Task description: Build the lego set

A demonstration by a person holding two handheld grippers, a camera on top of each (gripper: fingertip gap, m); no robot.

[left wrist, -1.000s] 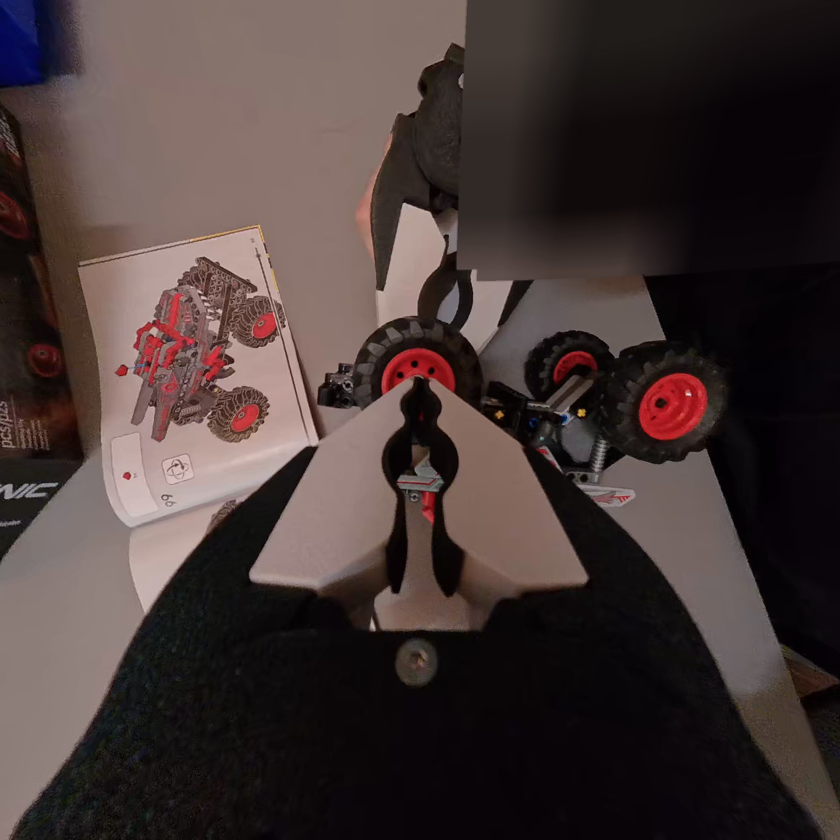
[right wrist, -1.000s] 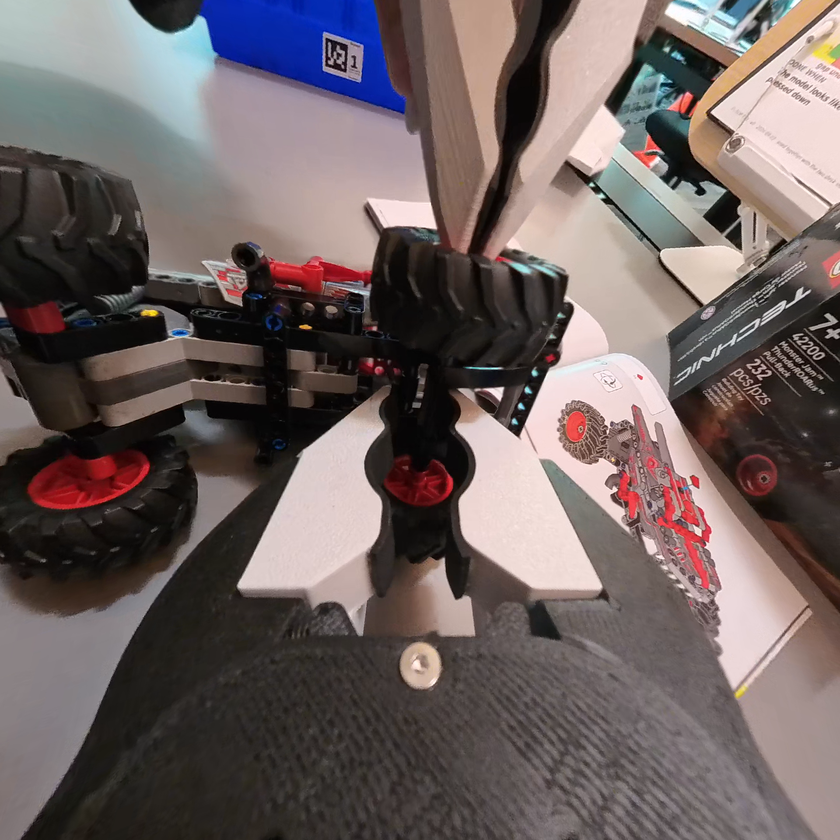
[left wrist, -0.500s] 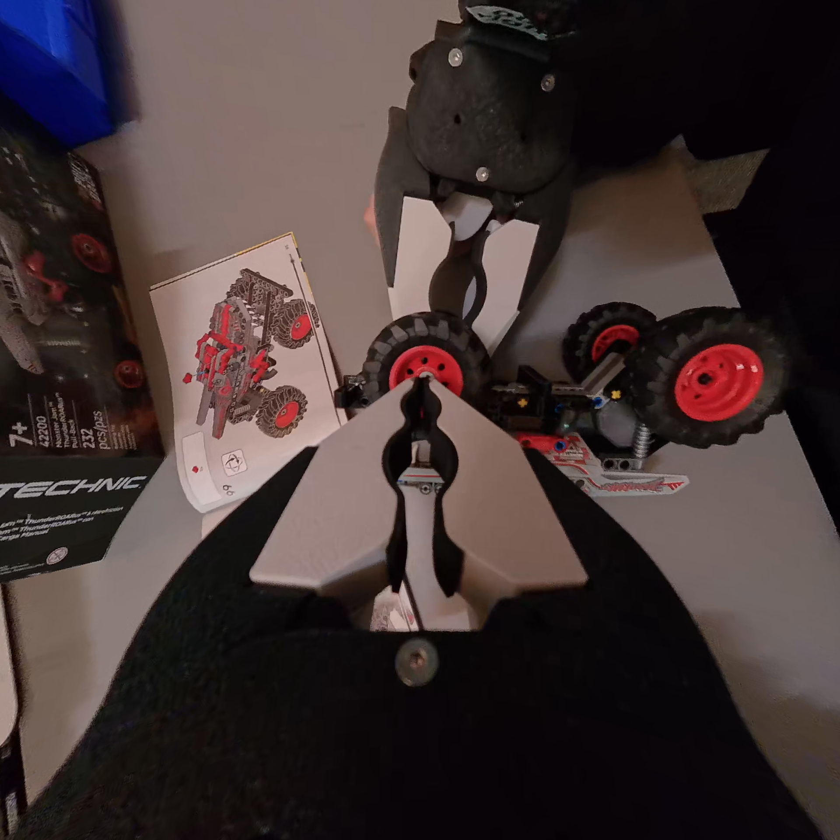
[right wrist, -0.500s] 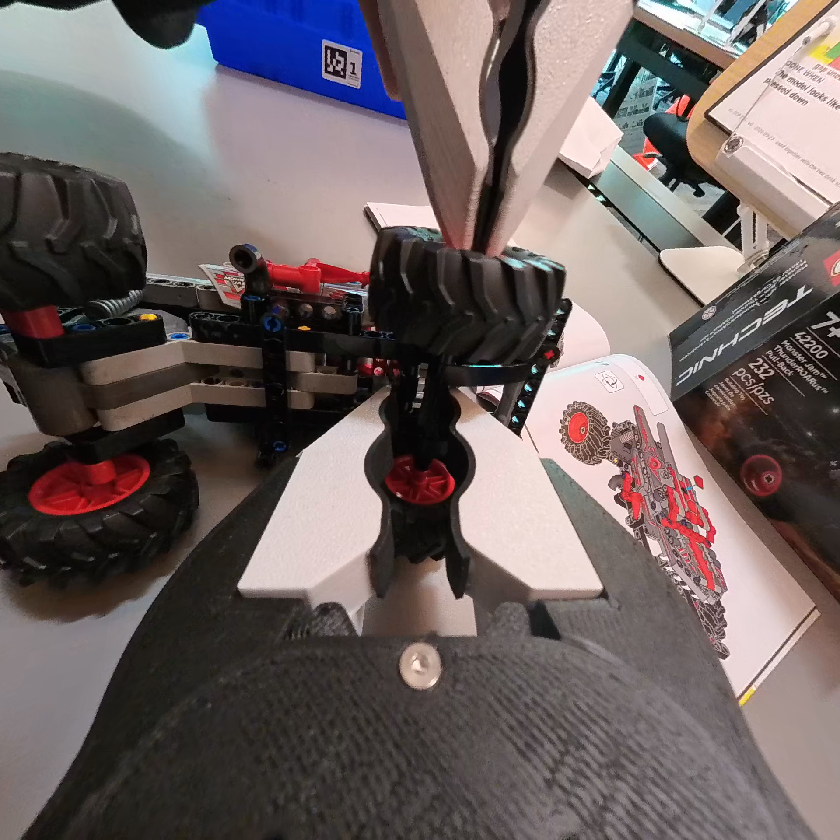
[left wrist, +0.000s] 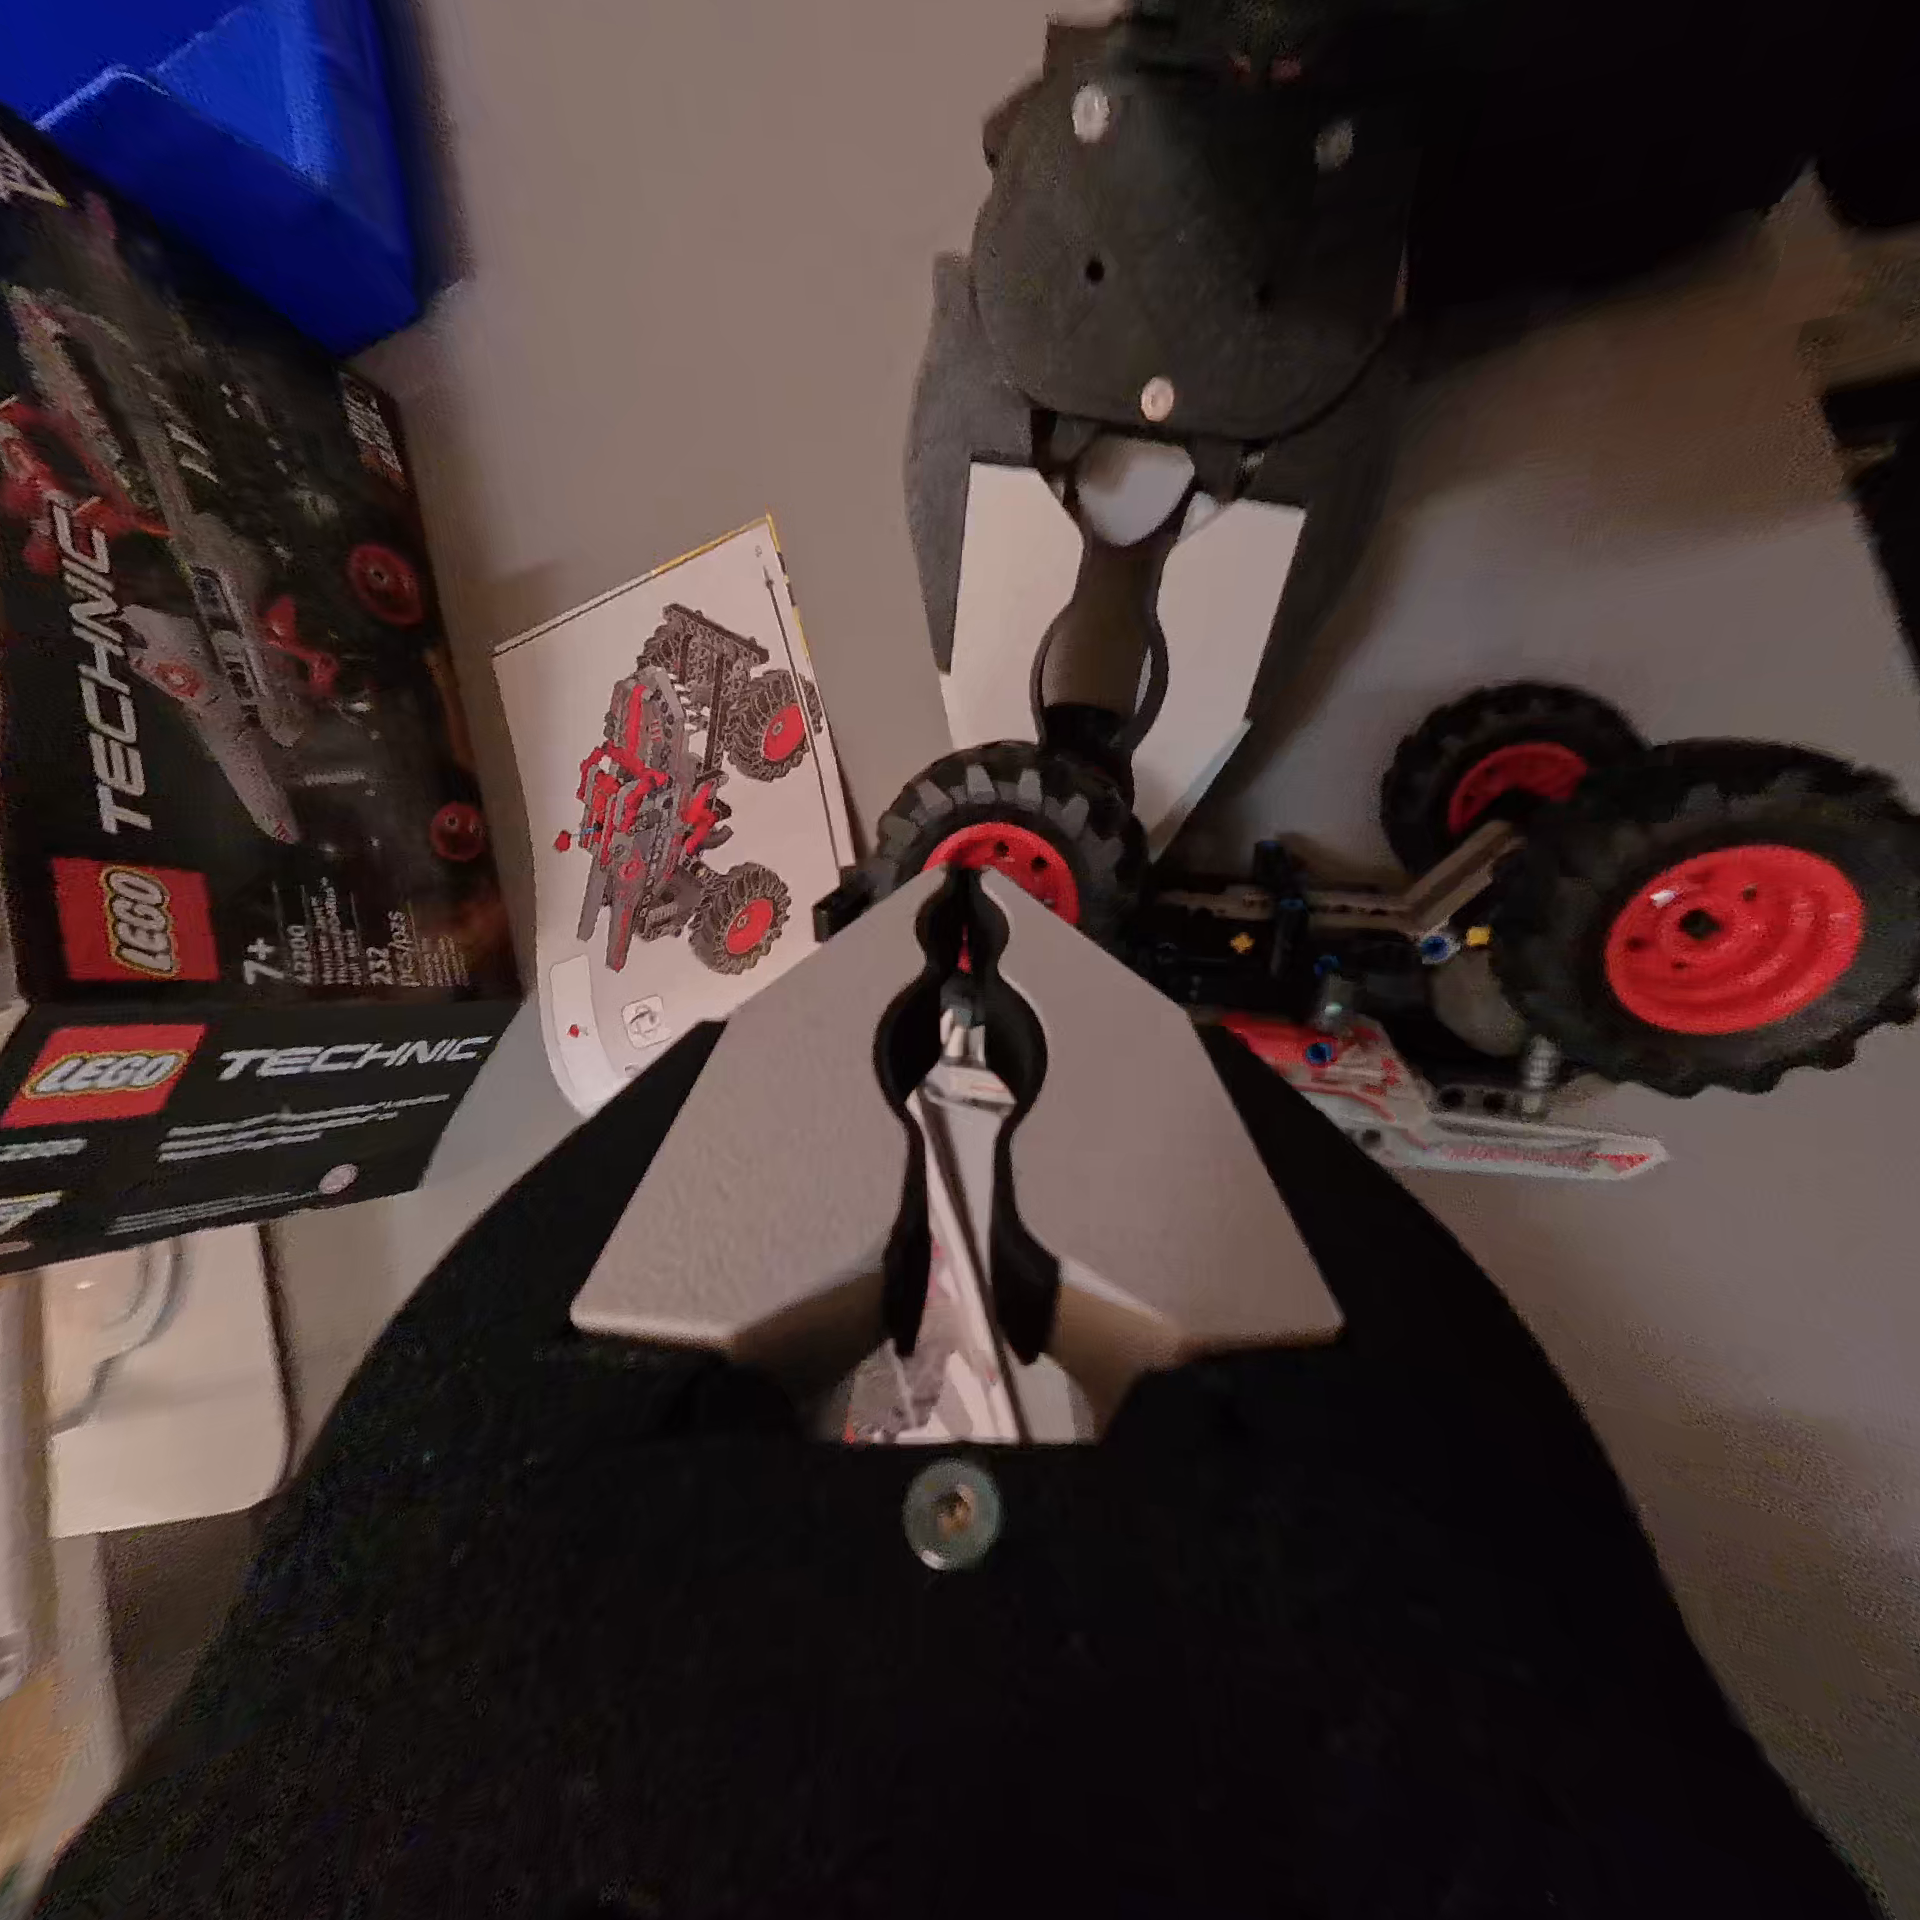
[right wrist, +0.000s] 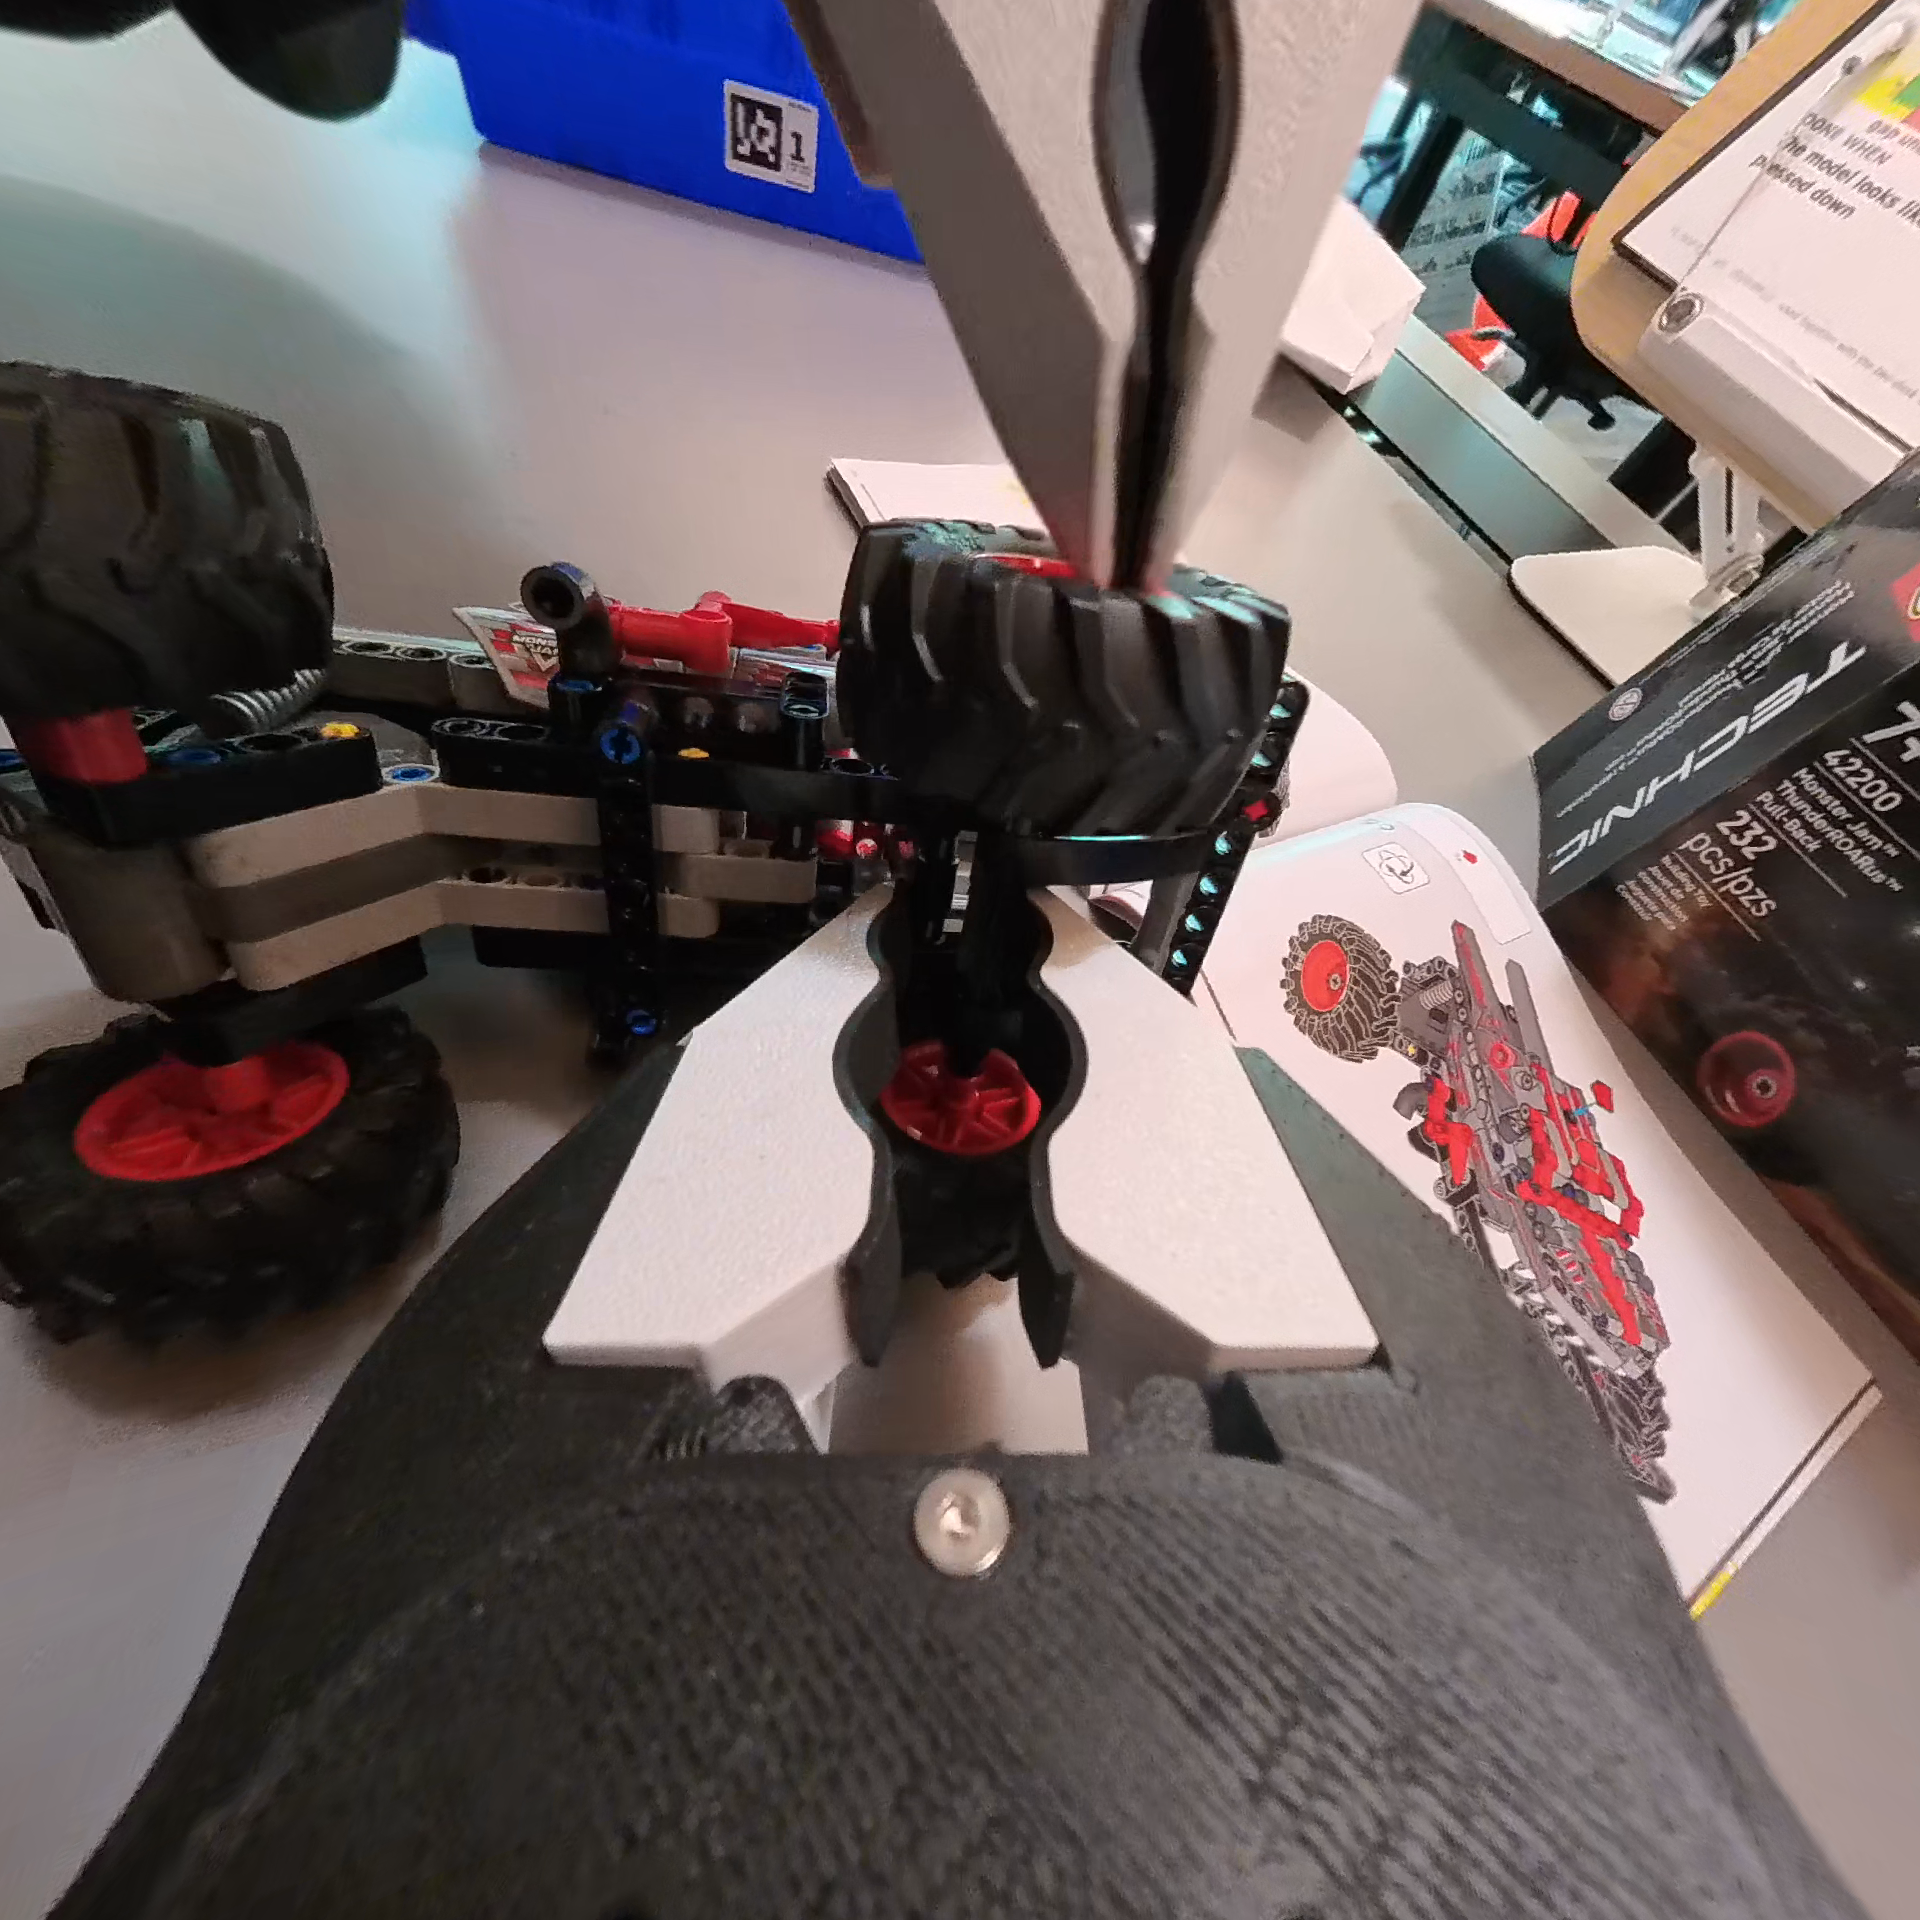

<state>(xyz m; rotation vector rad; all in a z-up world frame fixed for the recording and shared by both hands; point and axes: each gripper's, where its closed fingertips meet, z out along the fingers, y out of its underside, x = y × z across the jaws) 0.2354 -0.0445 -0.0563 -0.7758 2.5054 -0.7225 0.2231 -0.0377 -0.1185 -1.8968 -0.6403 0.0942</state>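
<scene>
- On the pale grey worktop (left wrist: 665,343), the left wrist view shows the half-built Lego truck chassis of black and grey beams (left wrist: 1278,935) lying on its side, its four black knobbly tyres with red hubs sticking out sideways.
- The left tongs (left wrist: 961,883), pale grey with black inner pads, have their tips drawn together right over the red hub of the nearest tyre (left wrist: 1003,831); whether they pinch anything I cannot tell.
- Opposite them, the right tongs (left wrist: 1091,717) reach in from above, just behind that same tyre.
- Left of the truck lies an open white instruction booklet with a printed truck picture (left wrist: 675,800), and farther left the dark cardboard set box (left wrist: 208,727), with a blue plastic bin (left wrist: 229,135) beyond it.
- A white printed panel piece with red markings (left wrist: 1455,1132) lies under the chassis on the near side.
- From the right wrist view, the right tongs (right wrist: 961,914) are clamped on a thin black axle part of the chassis (right wrist: 520,831), below the upper front tyre (right wrist: 1060,686) and above a lower red hub (right wrist: 958,1101).
- The left tongs (right wrist: 1127,566) come down from above, tips together on that tyre's top edge.
- Crowding the right side are the booklet (right wrist: 1455,1091) and the box (right wrist: 1745,810); the blue bin (right wrist: 623,104) stands behind.
</scene>
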